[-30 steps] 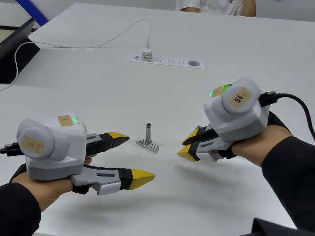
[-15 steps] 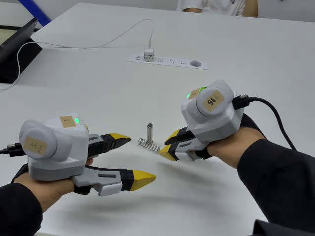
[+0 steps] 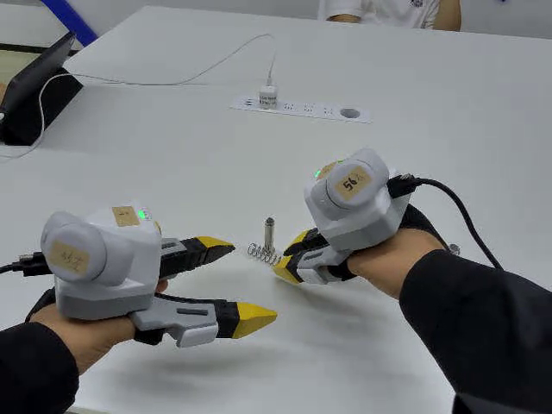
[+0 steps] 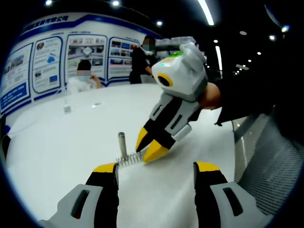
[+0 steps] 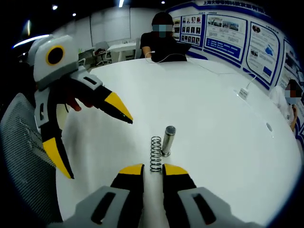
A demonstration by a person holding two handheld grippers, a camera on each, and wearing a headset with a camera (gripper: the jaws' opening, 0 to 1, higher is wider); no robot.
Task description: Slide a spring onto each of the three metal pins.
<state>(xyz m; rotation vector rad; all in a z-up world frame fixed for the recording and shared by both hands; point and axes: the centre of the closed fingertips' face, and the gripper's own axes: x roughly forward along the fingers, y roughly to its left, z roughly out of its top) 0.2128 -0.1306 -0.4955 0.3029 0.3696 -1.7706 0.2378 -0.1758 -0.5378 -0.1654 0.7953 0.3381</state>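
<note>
The spring [image 3: 260,253] is a short, thin wire coil of bright metal. It lies on its side on the white table [image 3: 172,164], near the middle of the head view. The metal pin [image 3: 269,233] is a plain grey cylinder with a flat top. It stands upright just beside the spring, at the spring's 1 o'clock, and its base is close against the coil.

The right gripper [image 3: 289,266] comes in from the spring's 4 o'clock. Its yellow-tipped fingers are drawn close, with a narrow gap left between them. In the right gripper view the near end of the spring [image 5: 156,153] sits at the mouth of that gap. Whether the tips touch the wire is not clear.

The left gripper [image 3: 252,283] hangs at the spring's 8 o'clock, a little apart from it. Its fingers are spread wide and hold nothing. Nothing lies between them and the spring.

Far off at 12 o'clock a white power strip [image 3: 302,109] lies flat on the table with a small plug [image 3: 268,95] in it. A white cable [image 3: 207,65] runs from the plug toward 10 o'clock. A dark device [image 3: 34,86] sits at the table's edge at 10 o'clock. A person sits at the far end of the table.

In the head view the spring's long axis runs roughly from 9 to 3 o'clock, dipping slightly toward 4, with the 3 o'clock end at the right gripper's tips. In the right gripper view the axis runs from 6 to 12 o'clock, straight away from the fingers, with the pin [image 5: 167,140] just to the right of the far end.
</note>
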